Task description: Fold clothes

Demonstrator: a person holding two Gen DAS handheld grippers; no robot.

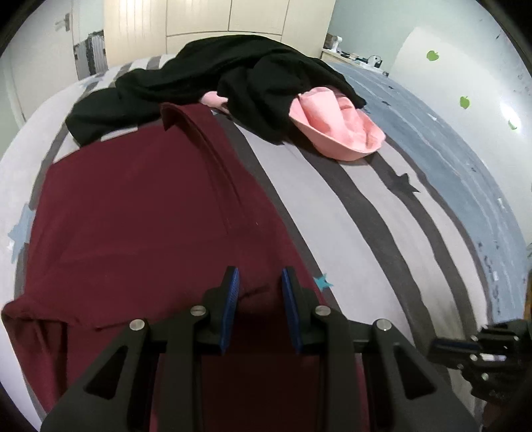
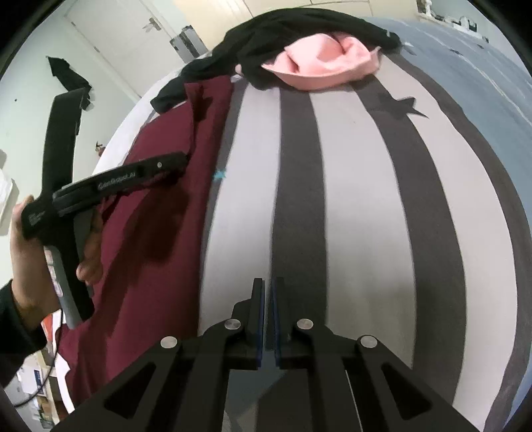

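Note:
A dark red garment (image 1: 133, 216) lies spread flat on the striped bed cover (image 1: 332, 216). My left gripper (image 1: 259, 275) hovers over its near edge, blue pads apart, with nothing pinched between them. In the right wrist view the red garment (image 2: 143, 266) lies at the left, and a hand (image 2: 23, 266) holds the left gripper (image 2: 179, 162) above it. My right gripper (image 2: 268, 282) is shut and empty over a bare grey stripe (image 2: 359, 199), to the right of the garment. It also shows at the lower right edge of the left wrist view (image 1: 465, 345).
At the far end of the bed a black garment (image 1: 232, 73) lies crumpled, partly over a pink one (image 1: 339, 129). Beyond the bed are cream wardrobe doors (image 1: 199, 20) and a suitcase (image 1: 93, 53). A wall with green stickers (image 1: 465, 101) runs along the right side.

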